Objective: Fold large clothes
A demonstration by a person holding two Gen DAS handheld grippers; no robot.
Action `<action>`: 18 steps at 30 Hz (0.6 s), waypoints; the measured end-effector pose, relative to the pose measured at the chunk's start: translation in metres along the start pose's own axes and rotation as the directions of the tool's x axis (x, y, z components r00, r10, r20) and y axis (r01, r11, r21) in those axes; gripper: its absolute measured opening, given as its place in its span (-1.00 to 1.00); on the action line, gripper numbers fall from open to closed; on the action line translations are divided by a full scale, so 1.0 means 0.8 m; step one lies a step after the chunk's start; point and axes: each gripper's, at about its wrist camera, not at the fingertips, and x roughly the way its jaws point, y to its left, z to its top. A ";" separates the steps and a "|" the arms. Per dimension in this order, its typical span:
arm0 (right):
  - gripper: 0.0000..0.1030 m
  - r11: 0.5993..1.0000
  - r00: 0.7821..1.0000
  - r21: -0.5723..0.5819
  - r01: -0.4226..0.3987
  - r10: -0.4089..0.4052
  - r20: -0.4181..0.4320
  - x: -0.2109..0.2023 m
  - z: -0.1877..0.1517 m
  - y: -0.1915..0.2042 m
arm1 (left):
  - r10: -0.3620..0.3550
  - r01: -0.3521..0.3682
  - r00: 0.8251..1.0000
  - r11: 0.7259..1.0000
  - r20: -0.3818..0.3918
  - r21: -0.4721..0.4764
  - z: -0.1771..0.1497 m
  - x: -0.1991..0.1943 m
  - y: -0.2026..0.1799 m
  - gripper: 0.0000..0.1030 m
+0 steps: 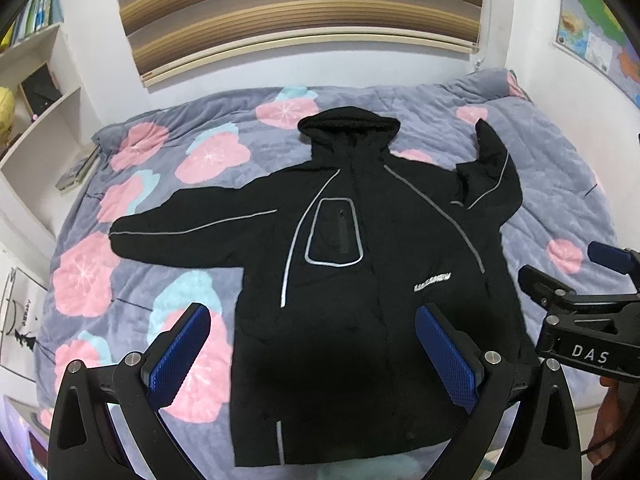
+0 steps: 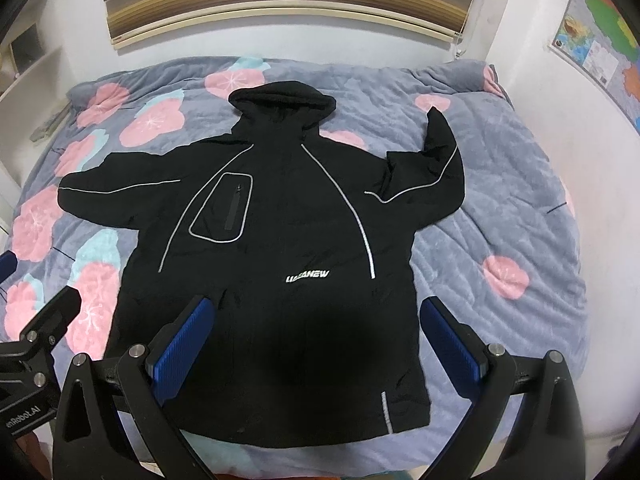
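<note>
With both the left gripper point(image 1: 313, 354) and right gripper point(image 2: 316, 346) hovering with jaws released, the black hooded jacket with grey piping point(image 2: 276, 248) is lying flat on the floral grey quilt point(image 2: 500, 216), its sleeve bent toward 1 o'clock point(image 2: 436, 160) likely bunching during folding.

Jacket point(image 1: 360, 280) hem — covered in part by the left gripper point(image 1: 312, 356) frame in the left wrist view. The right gripper point(image 1: 576, 280) is cut off by that view's right edge; its jaw state cannot be told there. Map point(image 2: 600, 40) lettering — too small to be read.
</note>
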 end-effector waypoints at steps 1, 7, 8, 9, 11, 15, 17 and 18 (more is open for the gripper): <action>1.00 1.000 1.000 0.001 -0.001 0.001 0.001 0.002 0.003 -0.007 | -0.010 0.010 1.000 1.000 -0.001 -0.019 0.004 0.002 -0.001 0.98; 1.00 1.000 1.000 0.025 0.013 -0.013 0.012 0.015 0.017 -0.062 | -0.054 0.048 0.998 0.988 -0.042 -0.146 0.019 0.030 -0.022 0.98; 1.00 1.000 1.000 0.028 0.013 -0.014 0.011 0.019 0.020 -0.072 | -0.071 0.062 0.996 0.985 -0.050 -0.161 0.020 0.034 -0.026 0.98; 1.00 0.999 1.000 0.030 0.012 -0.012 0.009 0.022 0.022 -0.081 | -0.095 0.083 0.994 0.980 -0.059 -0.183 0.021 0.041 -0.035 0.98; 1.00 1.000 1.000 0.029 0.009 -0.010 0.008 0.030 0.026 -0.097 | -0.105 0.088 0.991 0.978 -0.083 -0.187 0.022 0.055 -0.048 0.98; 1.00 1.000 1.000 0.022 0.017 -0.017 0.012 0.047 0.034 -0.125 | -0.069 0.040 0.984 0.983 -0.162 -0.179 0.034 0.077 -0.081 0.98; 1.00 0.999 1.000 0.021 0.026 -0.026 0.012 0.061 0.044 -0.142 | -0.065 0.039 0.987 0.984 -0.147 -0.175 0.046 0.082 -0.098 0.98; 1.00 0.999 0.999 0.024 0.030 -0.030 0.012 0.066 0.048 -0.149 | -0.064 0.039 0.988 0.985 -0.141 -0.169 0.050 0.085 -0.103 0.98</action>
